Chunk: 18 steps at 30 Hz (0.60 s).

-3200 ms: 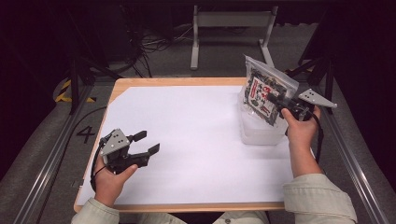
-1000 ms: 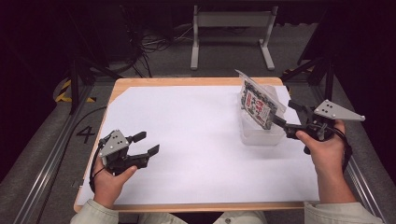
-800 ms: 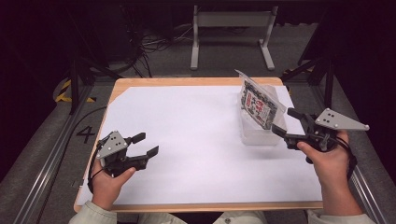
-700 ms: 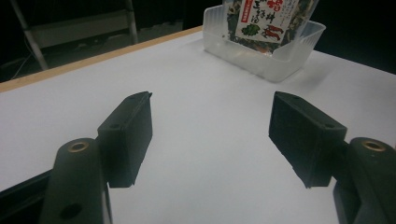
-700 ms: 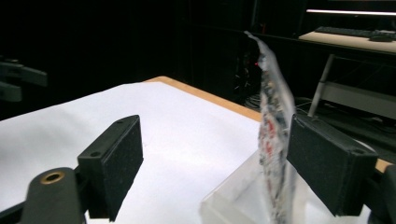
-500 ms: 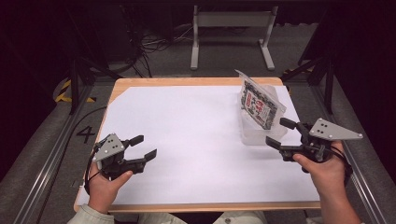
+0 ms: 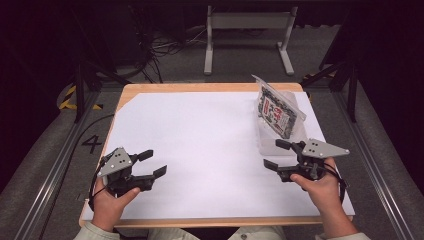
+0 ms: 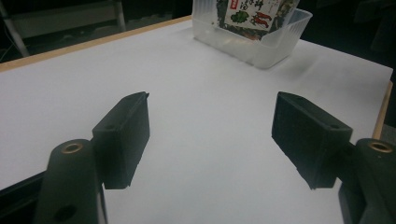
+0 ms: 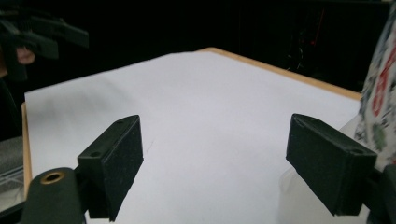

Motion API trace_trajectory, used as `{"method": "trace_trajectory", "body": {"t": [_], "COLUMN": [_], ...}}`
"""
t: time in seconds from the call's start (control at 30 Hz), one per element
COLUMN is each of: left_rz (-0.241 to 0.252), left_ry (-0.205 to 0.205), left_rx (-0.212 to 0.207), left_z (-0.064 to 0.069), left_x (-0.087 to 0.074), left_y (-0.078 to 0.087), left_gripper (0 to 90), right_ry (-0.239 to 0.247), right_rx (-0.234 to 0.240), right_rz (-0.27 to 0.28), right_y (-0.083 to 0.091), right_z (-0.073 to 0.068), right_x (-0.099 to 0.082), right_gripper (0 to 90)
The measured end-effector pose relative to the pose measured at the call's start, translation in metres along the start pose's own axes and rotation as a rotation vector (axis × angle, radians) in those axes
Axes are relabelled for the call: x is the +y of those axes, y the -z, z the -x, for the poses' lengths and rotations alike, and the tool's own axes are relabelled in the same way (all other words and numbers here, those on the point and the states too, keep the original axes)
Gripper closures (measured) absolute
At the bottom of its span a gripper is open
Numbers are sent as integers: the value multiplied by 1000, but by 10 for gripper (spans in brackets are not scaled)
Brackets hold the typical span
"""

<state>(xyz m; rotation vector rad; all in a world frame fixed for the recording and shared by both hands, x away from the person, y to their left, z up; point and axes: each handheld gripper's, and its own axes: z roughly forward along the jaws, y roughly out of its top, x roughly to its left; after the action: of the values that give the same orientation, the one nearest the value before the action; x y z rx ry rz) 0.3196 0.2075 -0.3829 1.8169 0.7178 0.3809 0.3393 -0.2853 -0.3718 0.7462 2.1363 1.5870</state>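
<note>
A printed snack packet (image 7: 278,111) stands tilted in a clear plastic tub (image 7: 272,142) at the table's right side. The left gripper view shows the same packet (image 8: 250,11) leaning in the tub (image 8: 275,39) far ahead. My right gripper (image 7: 278,156) is open, low over the white sheet just in front of the tub, with nothing between its jaws. In the right gripper view the packet's edge (image 9: 380,100) stands at the far right, beside my right gripper (image 9: 226,161). My left gripper (image 7: 151,164) is open and holds nothing near the front left corner, as the left gripper view (image 8: 212,135) confirms.
A white sheet (image 7: 210,145) covers most of the wooden table (image 7: 175,88). Black frame rails run along both sides, and a metal stand (image 7: 247,30) and cables lie on the floor beyond the far edge.
My right gripper let go of the packet, which now leans in the tub, and drew back toward the front edge. The left gripper shifted slightly nearer the person.
</note>
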Motion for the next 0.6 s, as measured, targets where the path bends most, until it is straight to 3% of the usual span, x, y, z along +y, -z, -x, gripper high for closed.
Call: {"method": "trace_trajectory", "body": {"t": [0.13,0.27,0.4,0.6], "left_rz": [3,-13,-29,-51], "left_ry": [7,2,7,26], "left_rx": [-6,-16,-4,21], "left_z": [-1,-1,-4,-10], "left_x": [-6,-12,-18,-27], "left_y": [-2,-7,-12,-17], "left_gripper": [287,279,276,277], "right_ry": [-12,8,-15,-21], "right_rx": [29,21,19,-38], "right_rz": [-15,-43,-50,-90], "right_y": [-14,-22,-29,-34], "right_z": [1,0,4,9], "right_x": [-22,-36,-49,-61], "right_gripper": [230,244,250,253]}}
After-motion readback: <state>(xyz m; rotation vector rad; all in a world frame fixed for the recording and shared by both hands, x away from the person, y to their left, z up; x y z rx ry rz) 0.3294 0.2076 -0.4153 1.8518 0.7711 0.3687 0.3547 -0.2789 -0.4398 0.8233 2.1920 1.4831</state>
